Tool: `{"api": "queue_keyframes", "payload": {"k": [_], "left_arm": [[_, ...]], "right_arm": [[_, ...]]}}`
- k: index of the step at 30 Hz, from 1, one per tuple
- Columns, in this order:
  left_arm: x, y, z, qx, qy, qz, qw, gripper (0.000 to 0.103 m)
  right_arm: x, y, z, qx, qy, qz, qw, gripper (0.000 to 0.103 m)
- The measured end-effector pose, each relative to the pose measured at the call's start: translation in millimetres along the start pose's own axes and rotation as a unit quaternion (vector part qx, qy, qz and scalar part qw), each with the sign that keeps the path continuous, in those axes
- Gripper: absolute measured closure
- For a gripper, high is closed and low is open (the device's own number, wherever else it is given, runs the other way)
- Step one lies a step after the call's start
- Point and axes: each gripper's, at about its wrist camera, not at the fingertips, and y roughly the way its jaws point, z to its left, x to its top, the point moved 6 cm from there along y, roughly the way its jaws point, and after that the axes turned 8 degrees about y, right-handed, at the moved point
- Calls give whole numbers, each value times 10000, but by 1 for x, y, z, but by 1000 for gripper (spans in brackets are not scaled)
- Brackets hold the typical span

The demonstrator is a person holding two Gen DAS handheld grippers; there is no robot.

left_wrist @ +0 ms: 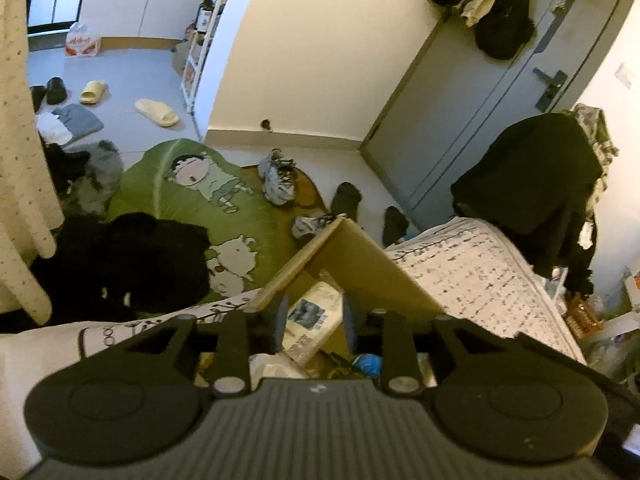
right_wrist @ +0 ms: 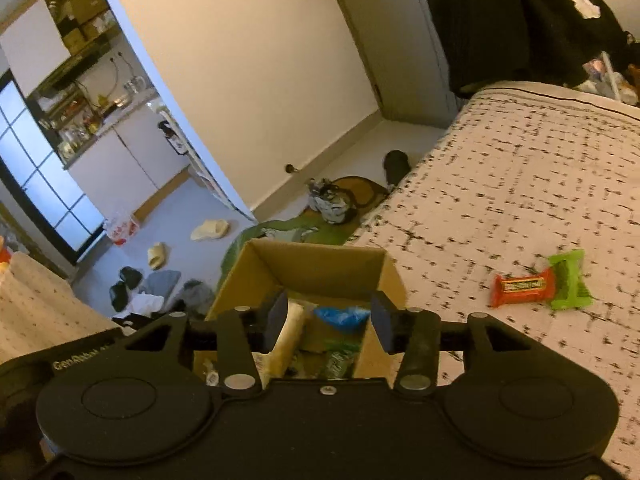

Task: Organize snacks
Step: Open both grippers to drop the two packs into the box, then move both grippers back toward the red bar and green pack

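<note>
Cluttered bedroom floor with a green cartoon rug fills the left wrist view beyond a bed in dotted white sheets [left_wrist: 472, 264]. Near its edge stands an open brown cardboard box [left_wrist: 360, 264]; the left tool [left_wrist: 314, 322] hangs over it, jaws parted and empty, a pale printed snack packet [left_wrist: 312, 320] lying below. In the right wrist view the right tool [right_wrist: 328, 320] is likewise parted and empty above the box (blue wrapper inside). Dropping seems done; next calls for reaching right to the orange candy bar [right_wrist: 522, 286] and green packet [right_wrist: 570, 280].
</note>
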Motion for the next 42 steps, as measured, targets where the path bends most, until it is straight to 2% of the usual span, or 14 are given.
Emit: {"api": "queue_keyframes", "payload": {"k": [2, 4, 6, 9, 12, 16, 19, 22, 24, 28, 30, 34, 38, 42], "left_arm": [[1, -3, 2, 68, -15, 4, 10000, 68], [1, -7, 2, 84, -24, 0, 10000, 57], [1, -12, 1, 165, 12, -10, 9999, 41], [1, -21, -2, 227, 73, -58, 9997, 24], [2, -28, -7, 202, 157, -65, 9997, 17], [2, -37, -14, 301, 276, 2, 9992, 16], [3, -44, -23, 371, 503, 5, 9980, 15], [3, -51, -30, 212, 555, -64, 9982, 9], [3, -55, -34, 206, 605, -119, 9979, 1], [2, -63, -43, 60, 684, -223, 9974, 0], [1, -65, -50, -65, 698, -272, 9972, 0], [-1, -67, -62, -63, 767, -386, 9963, 0], [-4, -69, -75, -138, 871, -502, 9948, 0], [-10, -66, -90, -229, 998, -270, 9944, 0]], "right_arm": [[2, -7, -4, -35, 75, 10, 10000, 57], [5, -14, -7, -65, 62, -10, 10000, 57], [9, -21, -9, -113, 6, -22, 9999, 56], [12, -35, -12, -163, -86, -52, 9998, 49], [11, -44, -15, -240, -247, -17, 9994, 42], [14, -57, -18, -303, -411, -31, 9987, 19], [20, -67, -22, -292, -432, -131, 9986, 6], [25, -76, -30, -347, -462, -240, 9980, 0], [26, -79, -35, -429, -587, -240, 9971, 0], [23, -84, -49, -700, -939, -208, 9929, 0], [25, -87, -59, -768, -809, -255, 9934, 0], [31, -90, -71, -683, -611, -252, 9955, 0], [36, -90, -74, -543, -643, -71, 9964, 0], [39, -92, -88, -506, -298, -35, 9983, 0]]}}
